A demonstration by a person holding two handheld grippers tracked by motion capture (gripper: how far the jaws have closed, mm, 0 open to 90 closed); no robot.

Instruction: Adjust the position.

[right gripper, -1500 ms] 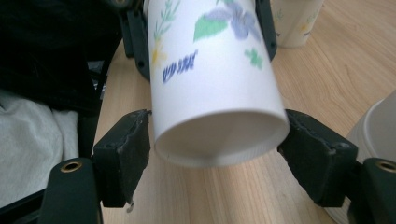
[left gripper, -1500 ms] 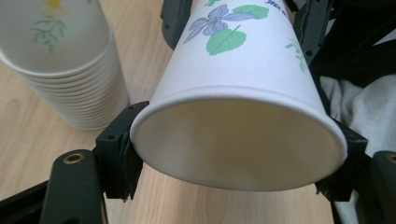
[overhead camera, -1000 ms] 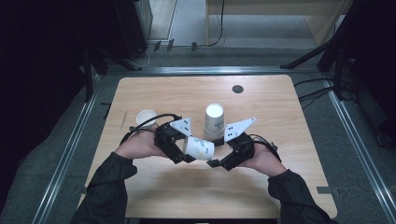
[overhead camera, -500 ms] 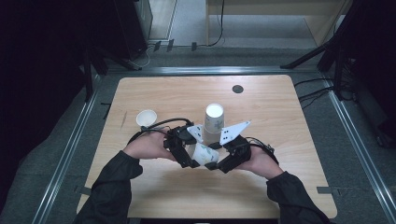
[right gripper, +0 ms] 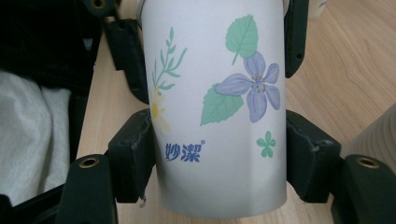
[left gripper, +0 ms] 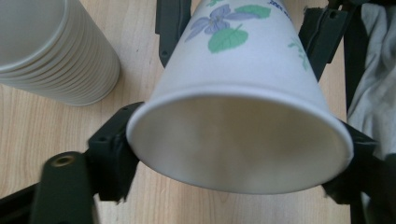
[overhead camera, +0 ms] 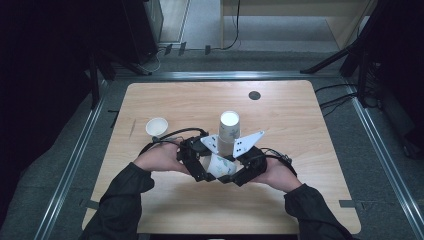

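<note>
My right gripper (right gripper: 219, 154) closing, pads clamp flowered paper cup (right gripper: 217, 112) at base end. My left gripper (left gripper: 233, 154) opening, jaws flank cup rim, contact unclear. Cup stack (overhead camera: 229, 131) just behind.

The cup (right gripper: 219, 112) bore two blue Chinese characters, 妙洁, with a small registered mark after them, printed low on its white wall beside the yellow flower in the right gripper view. In the left gripper view a scrap of blue print stood at the top edge of the same cup (left gripper: 243, 79), cut off and unreadable. Nothing else could be read
</note>
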